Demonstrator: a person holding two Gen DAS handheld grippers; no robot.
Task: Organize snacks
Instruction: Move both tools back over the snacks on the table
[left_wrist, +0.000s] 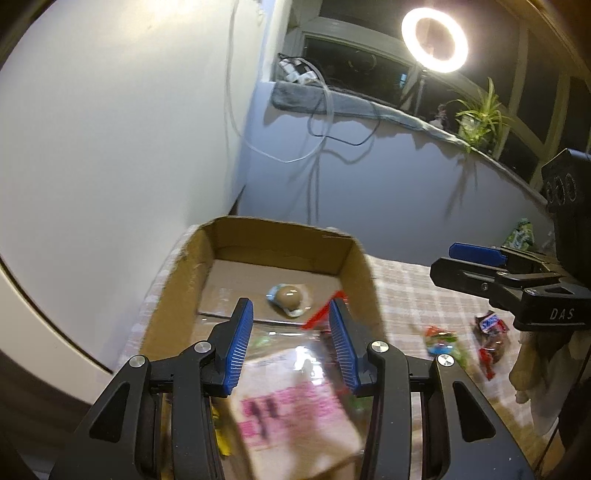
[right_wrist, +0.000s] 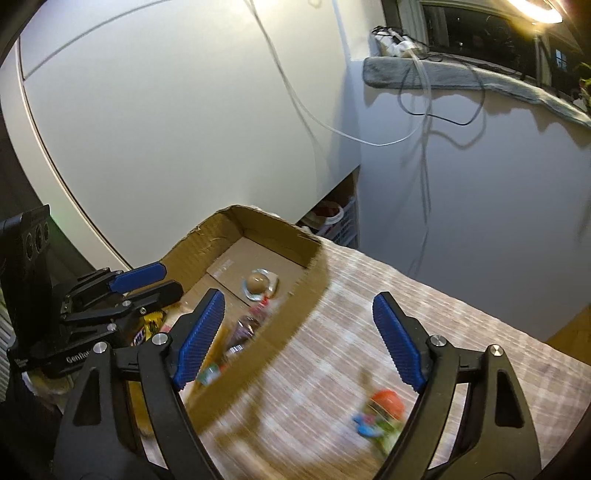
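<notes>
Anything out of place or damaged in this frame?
The box has a ragged, torn rim. Two snacks still lie outside it on the cloth: a colourful candy and a Snickers.

Left hand-held gripper (left_wrist: 291, 339) tilts fwd & down, blue pads (left_wrist: 240, 343) partly apart, nothing pinched btwn them. Its black body shows again at the left edge of the right wrist view (right_wrist: 144, 284), seen side-on. Right hand-held gripper (right_wrist: 295, 339) also angled down, jaws spread wide, nothing btwn the pads (right_wrist: 400, 343). Seen from the left wrist cam it sits at the right edge (left_wrist: 476, 258), level w/ the left one, well apart.
</notes>
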